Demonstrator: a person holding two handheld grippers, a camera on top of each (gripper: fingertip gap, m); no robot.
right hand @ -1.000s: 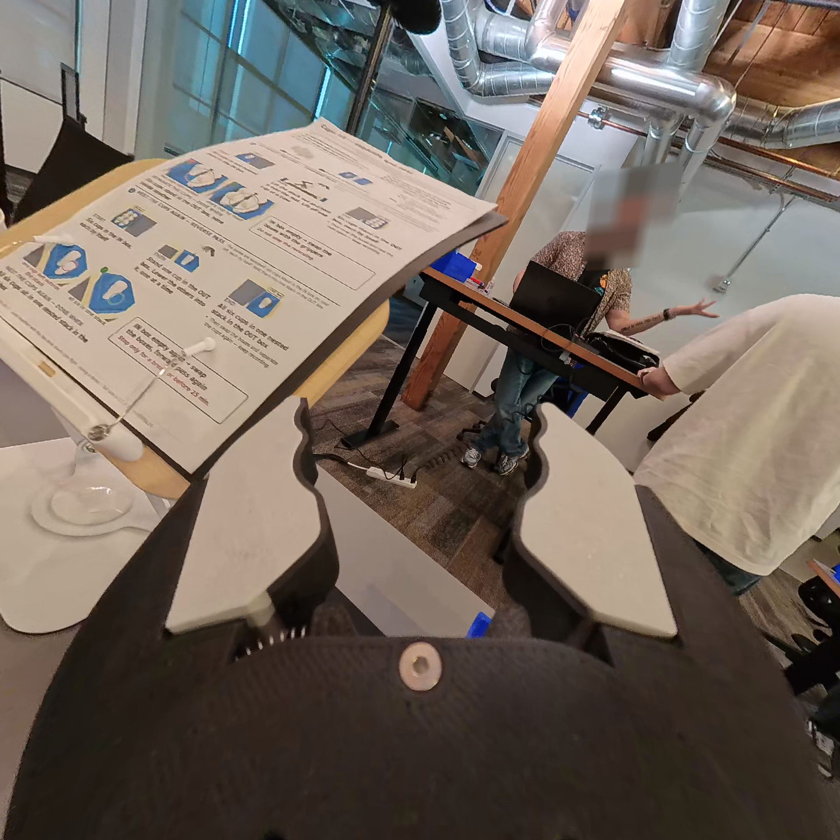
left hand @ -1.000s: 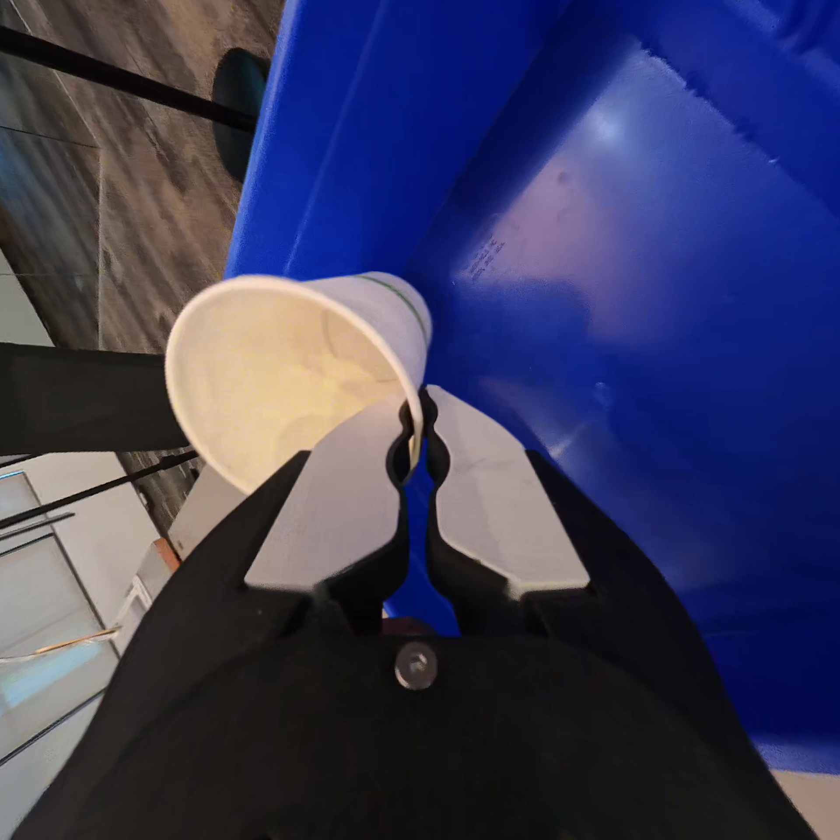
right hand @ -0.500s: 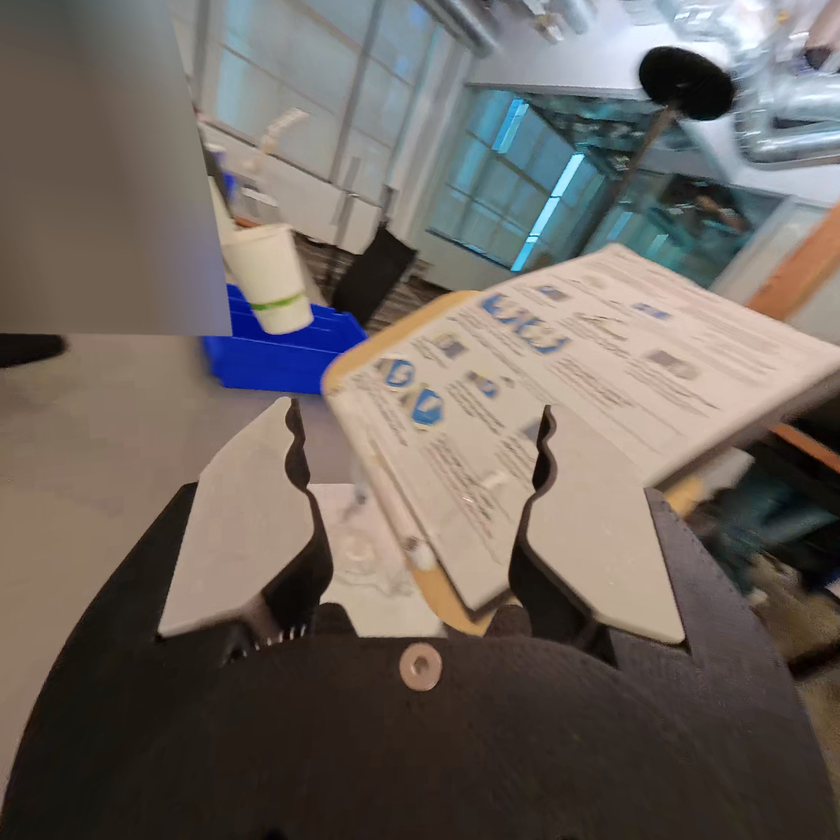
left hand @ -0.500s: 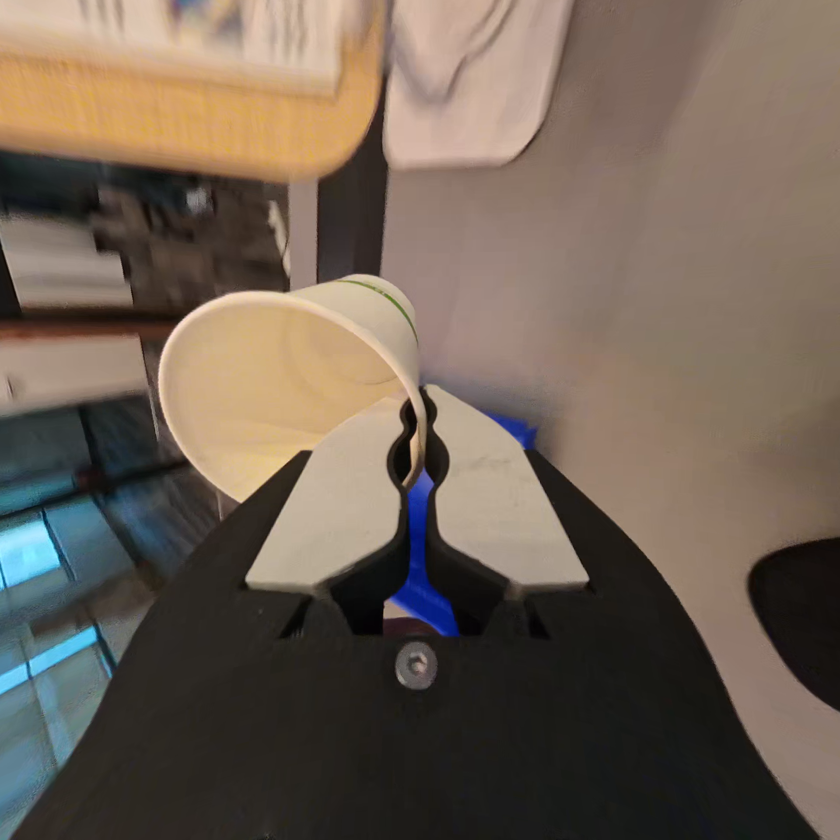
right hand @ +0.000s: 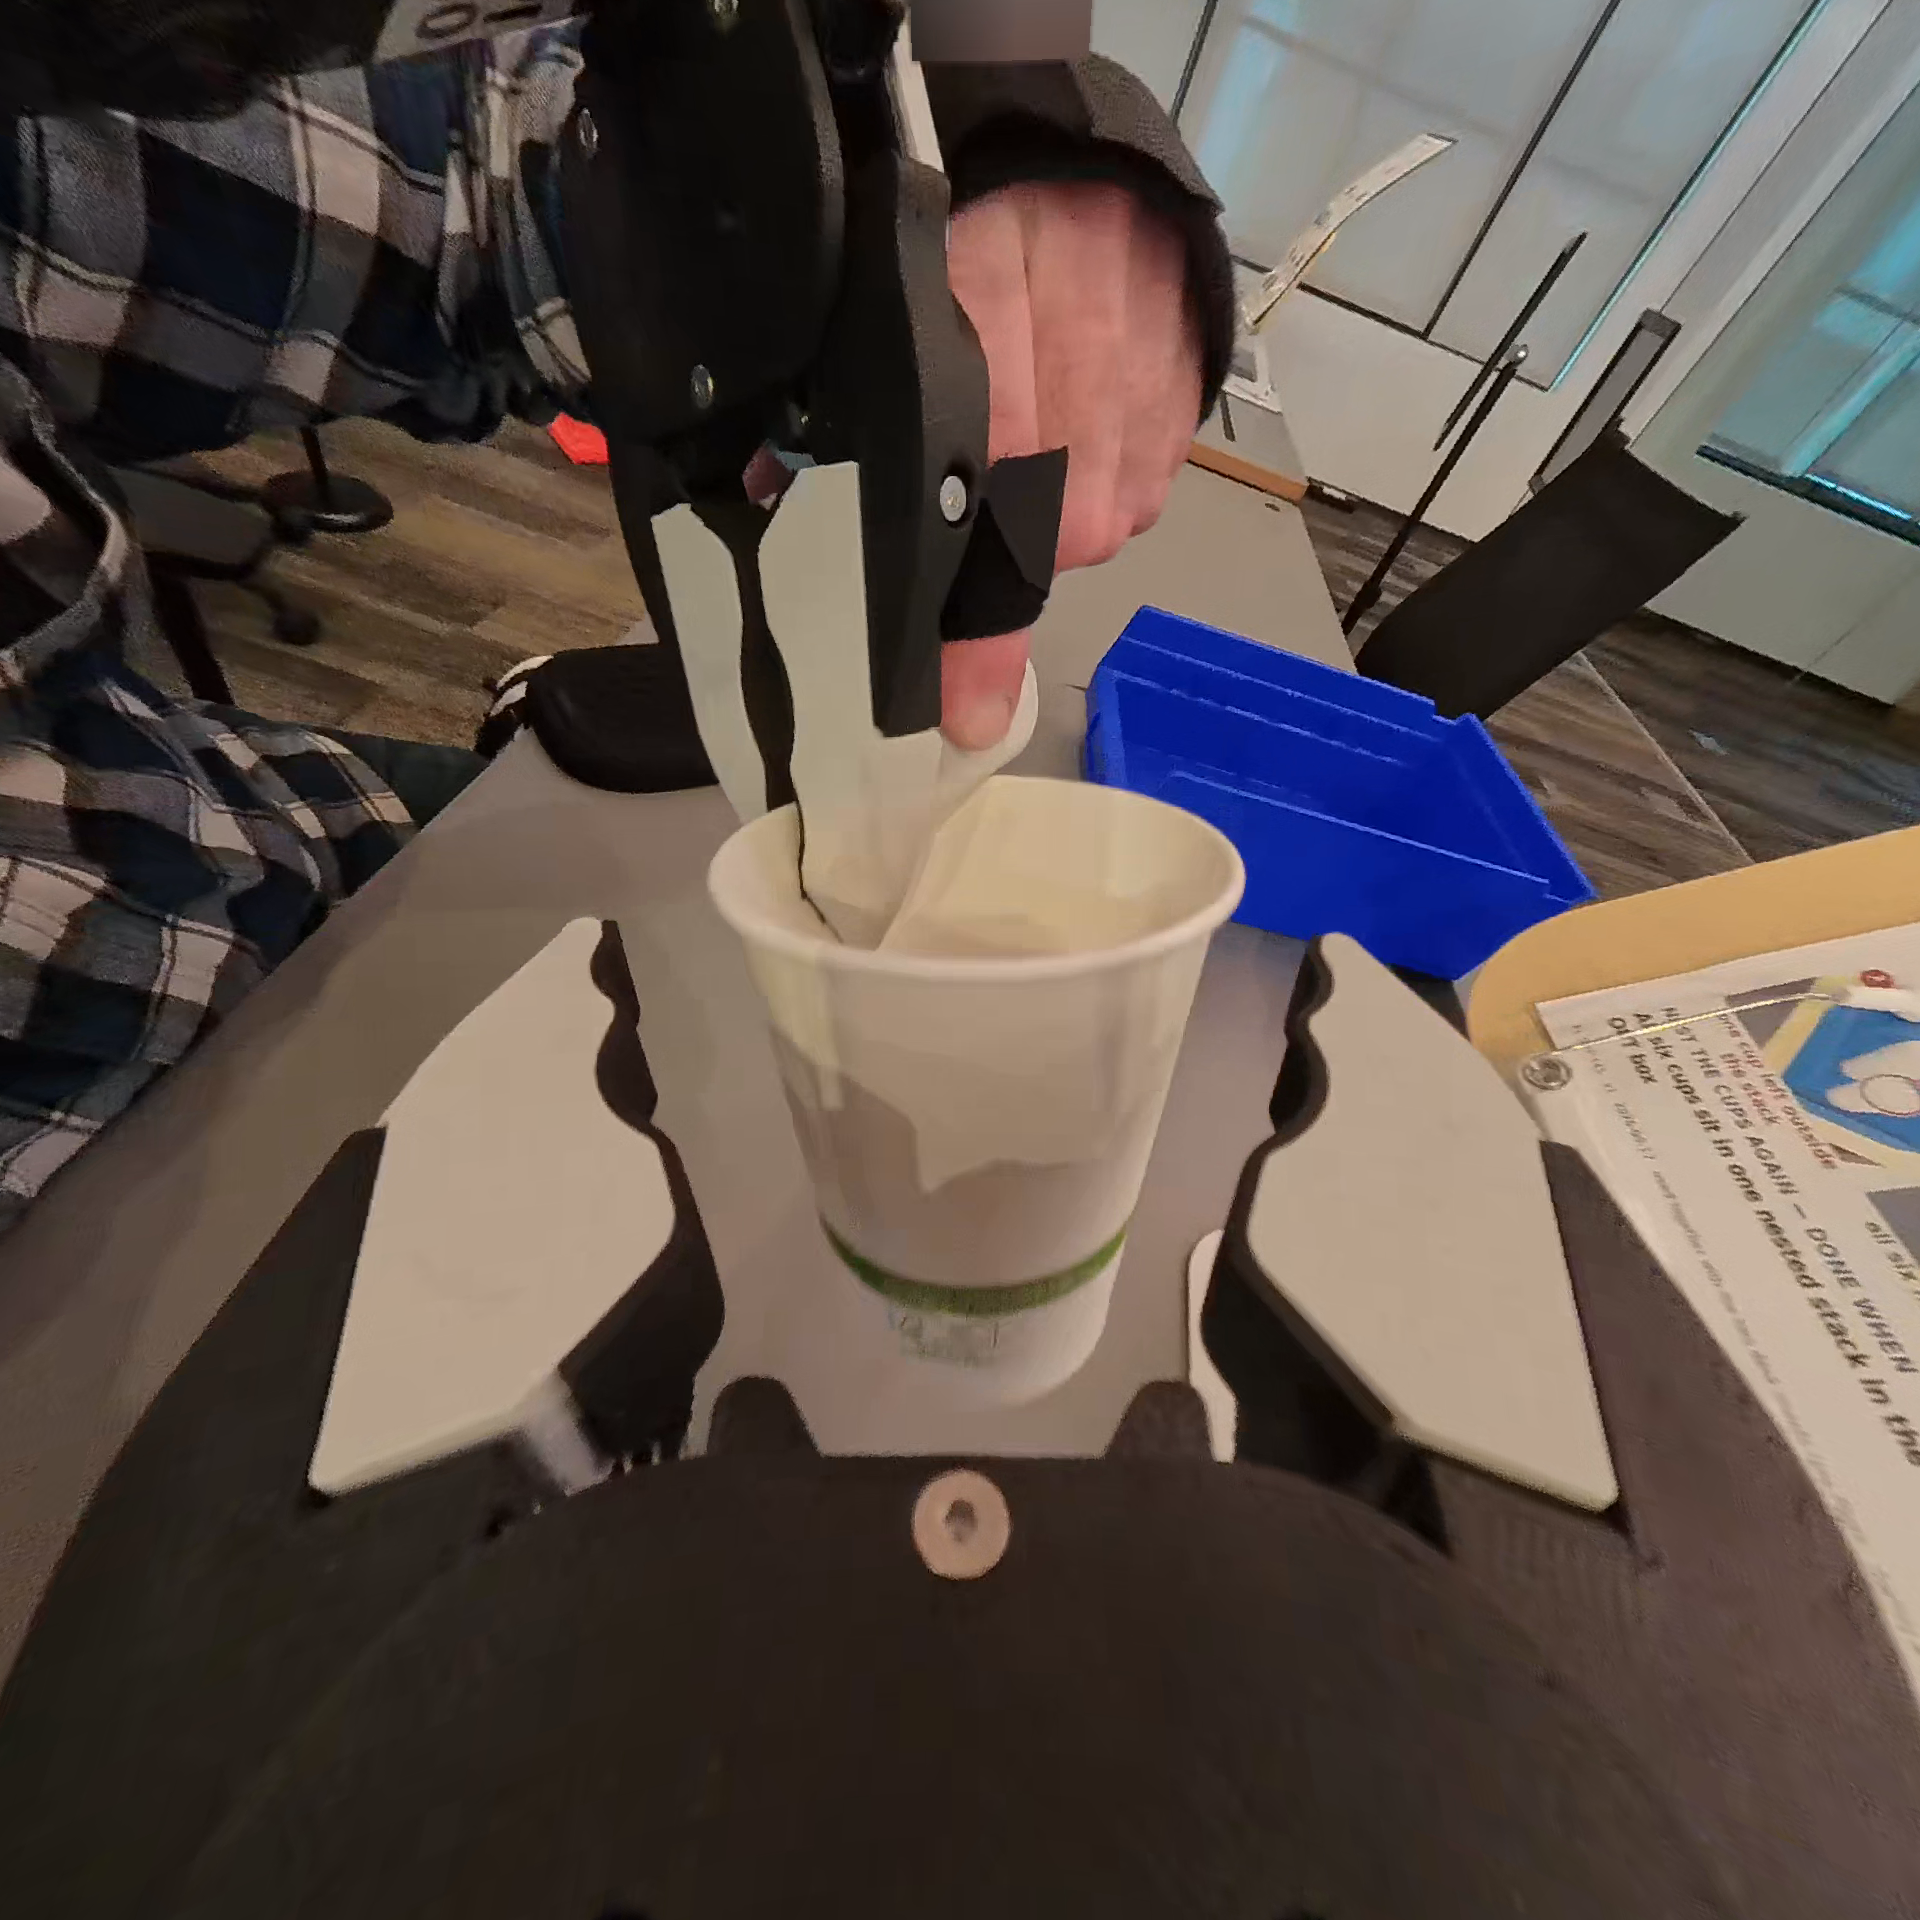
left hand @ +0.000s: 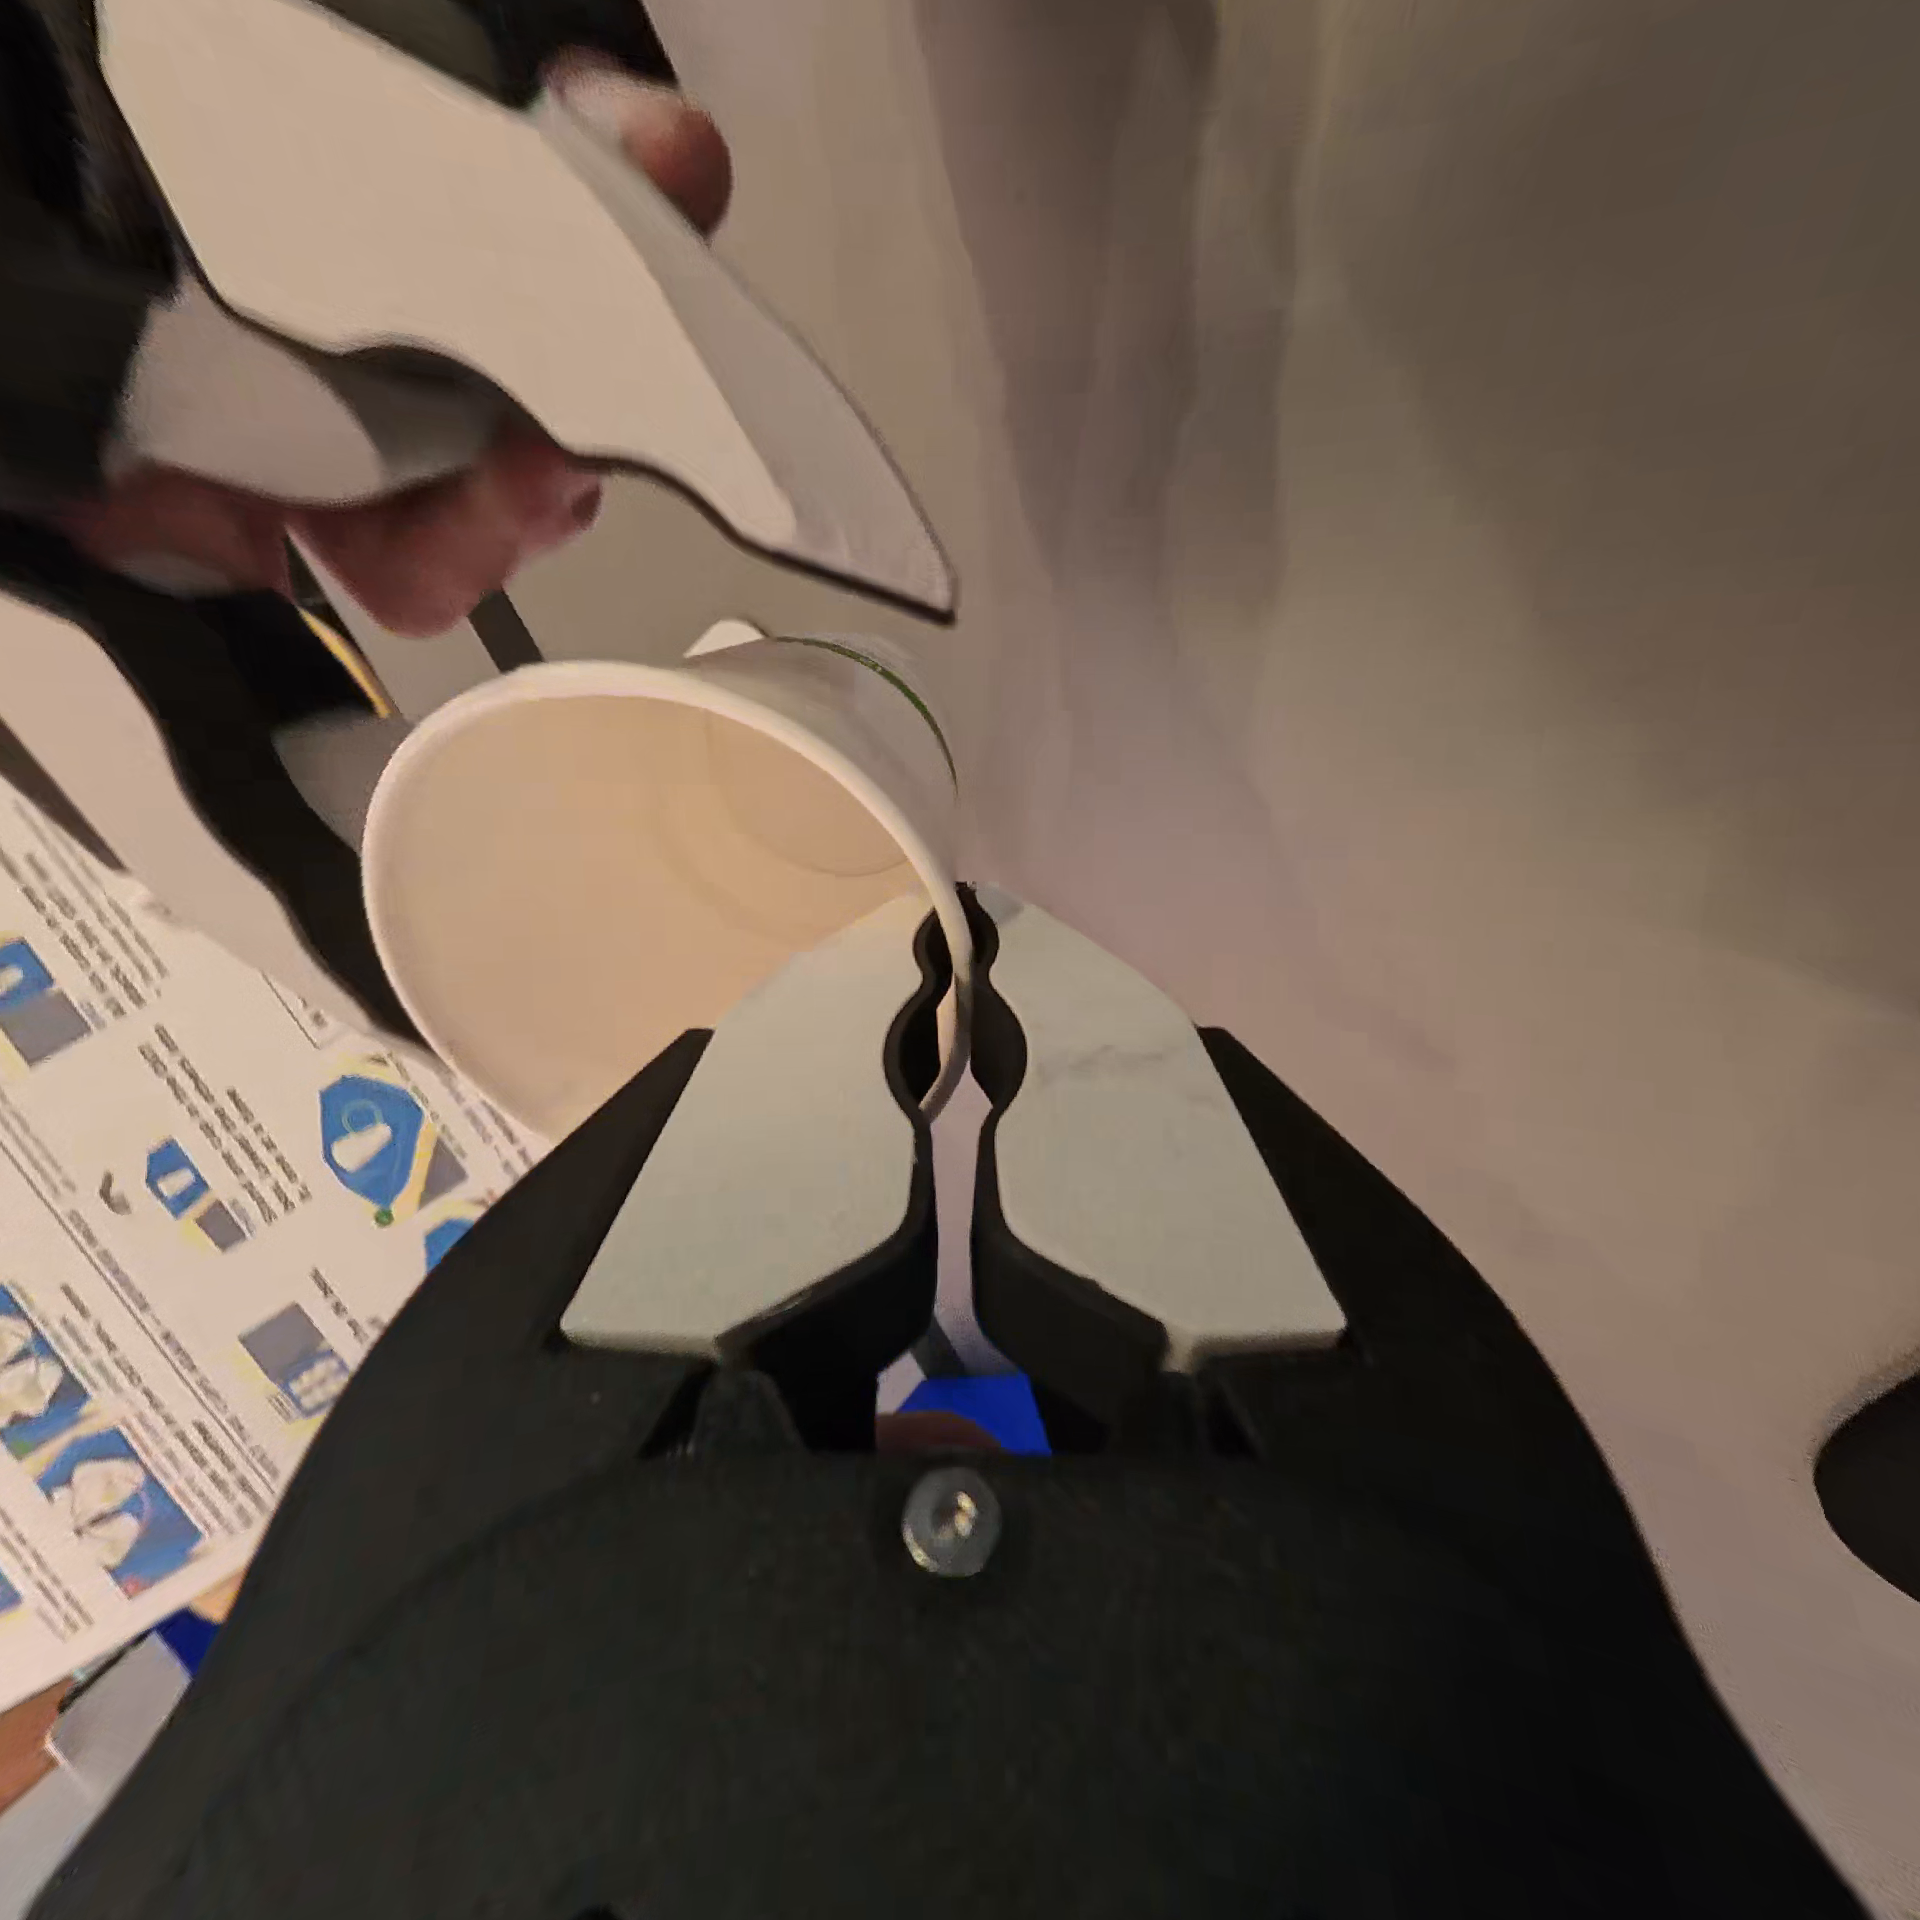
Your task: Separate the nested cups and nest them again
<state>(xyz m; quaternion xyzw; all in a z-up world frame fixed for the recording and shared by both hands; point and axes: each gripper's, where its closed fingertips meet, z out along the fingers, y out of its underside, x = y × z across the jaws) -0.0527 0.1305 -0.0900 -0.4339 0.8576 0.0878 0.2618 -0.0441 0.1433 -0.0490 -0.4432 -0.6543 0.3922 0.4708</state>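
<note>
A white paper cup (right hand: 977,1122) with a green band near its base is upright, low over the grey table (right hand: 312,1039). My left gripper (right hand: 774,790) comes down from above and is shut on the cup's wall at the rim, one finger inside and one outside. The left wrist view shows the same pinch: the left gripper (left hand: 956,935) holds the rim of the cup (left hand: 644,883). My right gripper (right hand: 961,940) is wide open with a finger on each side of the cup, and neither pad touches it. Its fingers (left hand: 520,312) also show beyond the cup in the left wrist view.
A blue bin (right hand: 1320,810) stands on the table behind the cup to the right. An instruction sheet on a wooden board (right hand: 1714,1091) is at the right edge. A person in a plaid shirt (right hand: 156,312) is at the left, with a black chair behind.
My left gripper carried the cup from the blue bin to above the table, still pinching its rim. My right gripper swung round from the room to the cup, opened wider, and now straddles it.
</note>
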